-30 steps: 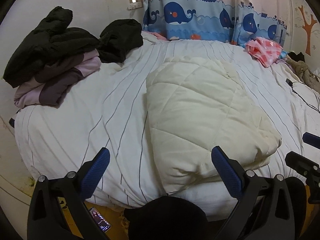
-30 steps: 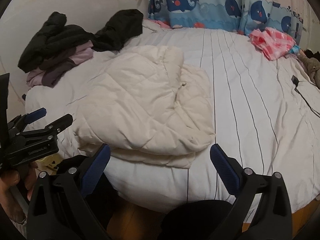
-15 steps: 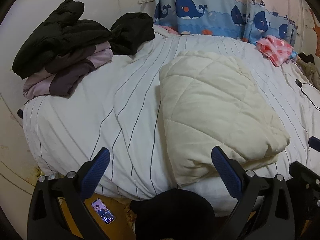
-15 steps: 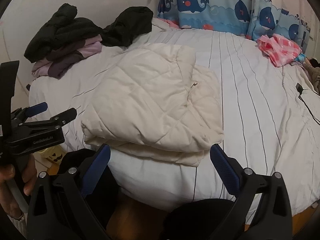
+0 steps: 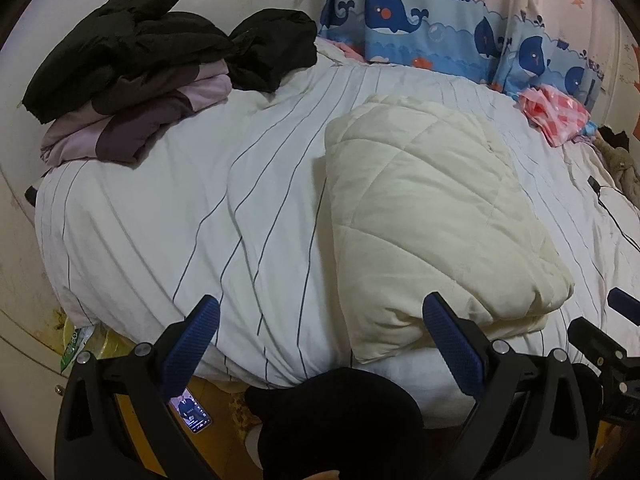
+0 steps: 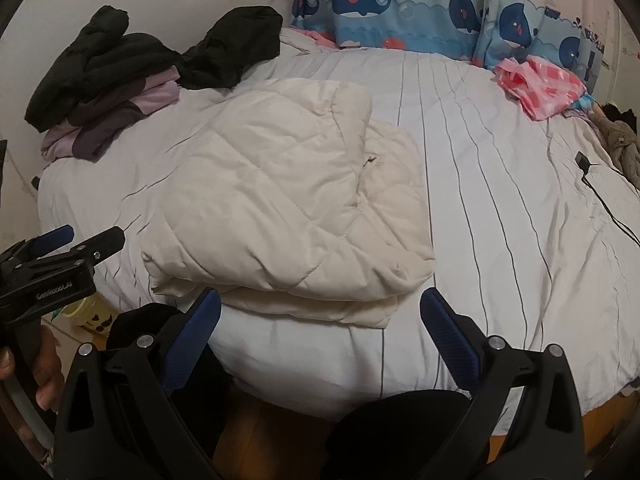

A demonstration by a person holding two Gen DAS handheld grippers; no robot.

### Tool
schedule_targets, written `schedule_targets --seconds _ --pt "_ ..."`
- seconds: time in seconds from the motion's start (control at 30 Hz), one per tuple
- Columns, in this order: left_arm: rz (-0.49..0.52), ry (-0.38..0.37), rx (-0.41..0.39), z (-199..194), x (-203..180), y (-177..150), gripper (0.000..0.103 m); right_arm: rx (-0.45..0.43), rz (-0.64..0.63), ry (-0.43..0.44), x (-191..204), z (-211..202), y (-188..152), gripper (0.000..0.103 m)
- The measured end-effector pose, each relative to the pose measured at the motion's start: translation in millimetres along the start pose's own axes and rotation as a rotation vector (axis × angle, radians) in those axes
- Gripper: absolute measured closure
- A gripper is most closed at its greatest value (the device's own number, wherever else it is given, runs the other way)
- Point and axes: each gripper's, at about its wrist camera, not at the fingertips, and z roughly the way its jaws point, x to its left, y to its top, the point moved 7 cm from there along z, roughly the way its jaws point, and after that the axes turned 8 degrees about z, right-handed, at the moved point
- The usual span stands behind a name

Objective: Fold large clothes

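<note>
Left gripper and right gripper level at the bed's near edge, fingers spread wide, holding nothing. Just beyond, folded cream quilted coat on the striped duvet. Farther back, dark clothes pile, whale curtain.

cream quilted coat, folded, on bed

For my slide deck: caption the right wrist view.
Open right gripper facing a folded cream quilted coat on the striped bed.
</note>
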Motion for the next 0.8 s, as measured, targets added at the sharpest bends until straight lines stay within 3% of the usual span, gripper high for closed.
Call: schedule_targets --seconds 0.8 --pt "0.009 0.006 -0.008 -3.4 -4.4 1.8 0.006 0.009 0.015 0.030 1.5 1.9 -3.3 0.007"
